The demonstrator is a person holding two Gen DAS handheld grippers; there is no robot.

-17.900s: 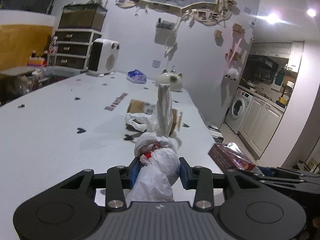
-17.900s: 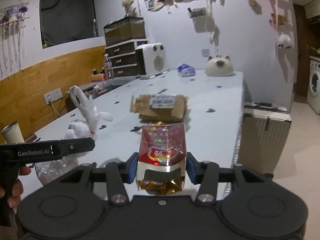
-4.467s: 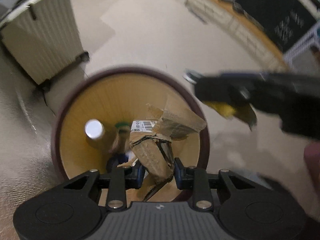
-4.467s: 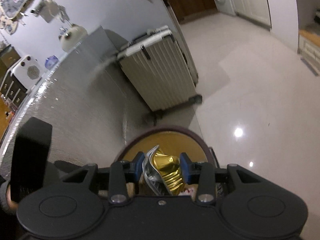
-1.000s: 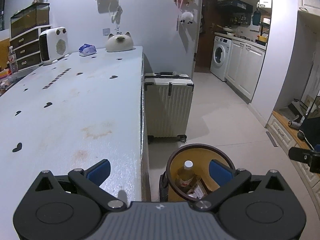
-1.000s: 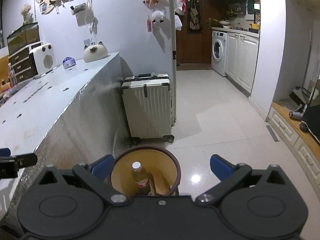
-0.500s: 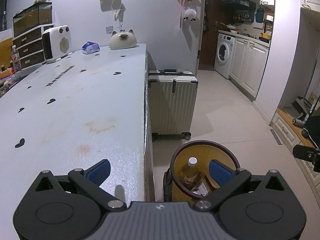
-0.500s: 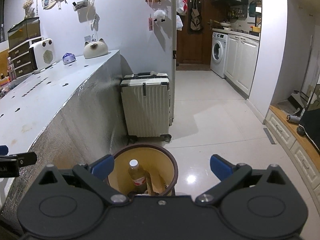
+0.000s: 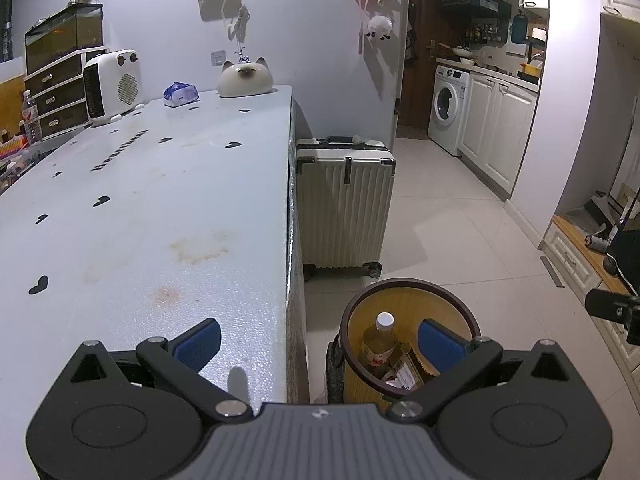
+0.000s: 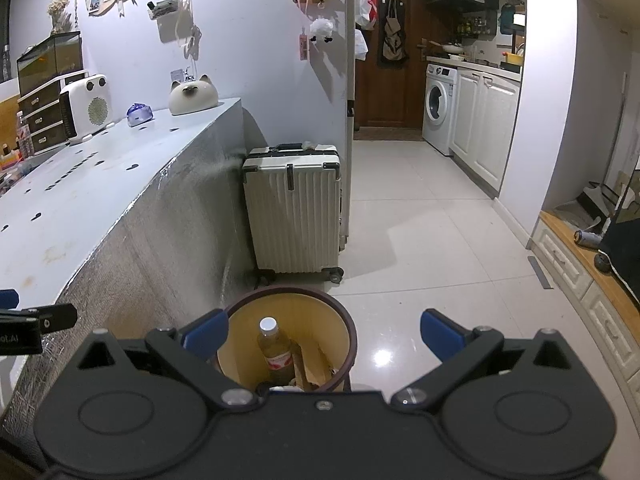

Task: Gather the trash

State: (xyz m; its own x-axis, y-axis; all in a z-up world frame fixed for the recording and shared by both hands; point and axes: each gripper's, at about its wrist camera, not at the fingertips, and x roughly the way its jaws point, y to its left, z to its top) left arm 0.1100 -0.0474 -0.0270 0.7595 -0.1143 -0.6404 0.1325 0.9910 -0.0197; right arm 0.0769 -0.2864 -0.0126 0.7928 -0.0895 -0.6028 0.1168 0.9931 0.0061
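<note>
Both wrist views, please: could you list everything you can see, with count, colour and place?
Table: one, pale grey, left side.
Bin: one, yellow inside with dark rim, on floor beside table.
Bottle: one, white cap, upright in bin.
Cardboard: brown pieces, in bin beside bottle.
Suitcase: one, cream, standing against table end.
Heater: one, white, far end of table.
Cat ornament: one, cream, far table corner.
Tissue pack: one, blue and white, between heater and cat ornament.
Drawers: one set, dark fronts, behind heater.
Washing machine: one, white, in kitchen.
Left gripper: black with blue pads, open, empty.
Right gripper: black with blue pads, open, above bin.
</note>
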